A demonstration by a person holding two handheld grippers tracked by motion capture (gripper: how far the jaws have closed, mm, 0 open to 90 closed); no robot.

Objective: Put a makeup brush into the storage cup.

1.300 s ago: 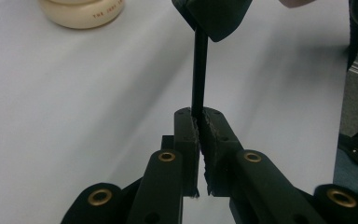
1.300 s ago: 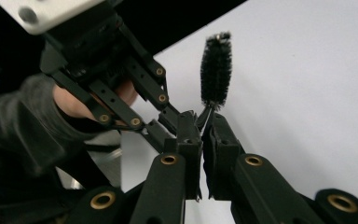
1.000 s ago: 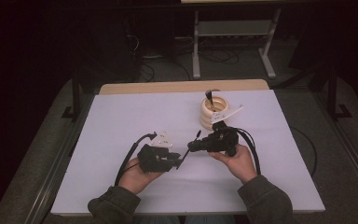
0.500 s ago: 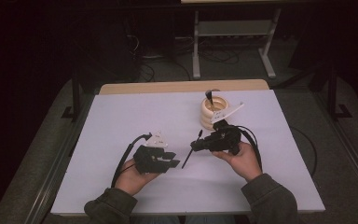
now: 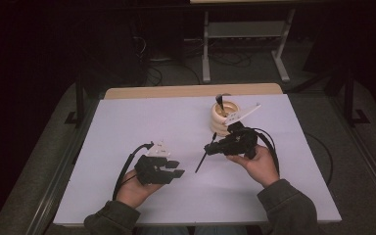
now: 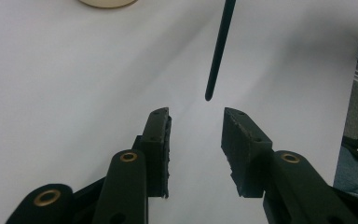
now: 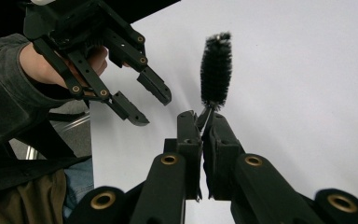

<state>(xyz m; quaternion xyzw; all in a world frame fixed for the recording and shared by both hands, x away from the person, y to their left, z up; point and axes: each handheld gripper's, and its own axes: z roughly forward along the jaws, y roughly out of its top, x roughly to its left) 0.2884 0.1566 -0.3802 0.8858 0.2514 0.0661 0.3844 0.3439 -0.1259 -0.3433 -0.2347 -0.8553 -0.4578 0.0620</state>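
Observation:
A slim black bottle brush [image 5: 201, 159] is held by my right gripper [image 5: 209, 148], shut on its wire stem just below the bristle head [image 7: 216, 70]. Its handle [image 6: 219, 51] slants down toward the white table, and the tip hangs just ahead of my left gripper [image 6: 196, 114], which is open and holds nothing. In the high view my left gripper [image 5: 177, 169] sits low at centre left, a short gap from the brush. The right gripper view looks across at the left gripper [image 7: 154, 109] with its jaws spread.
A cream ribbed holder [image 5: 223, 119] stands behind my right hand with another dark brush [image 5: 220, 100] upright in it. The white table top [image 5: 142, 122] stretches wide to the left and back. Beyond the far edge are a dark floor and cables.
The grippers were almost touching a second ago and have drawn apart. The right one pulled back to the right with the brush; the left one sank slightly toward the person.

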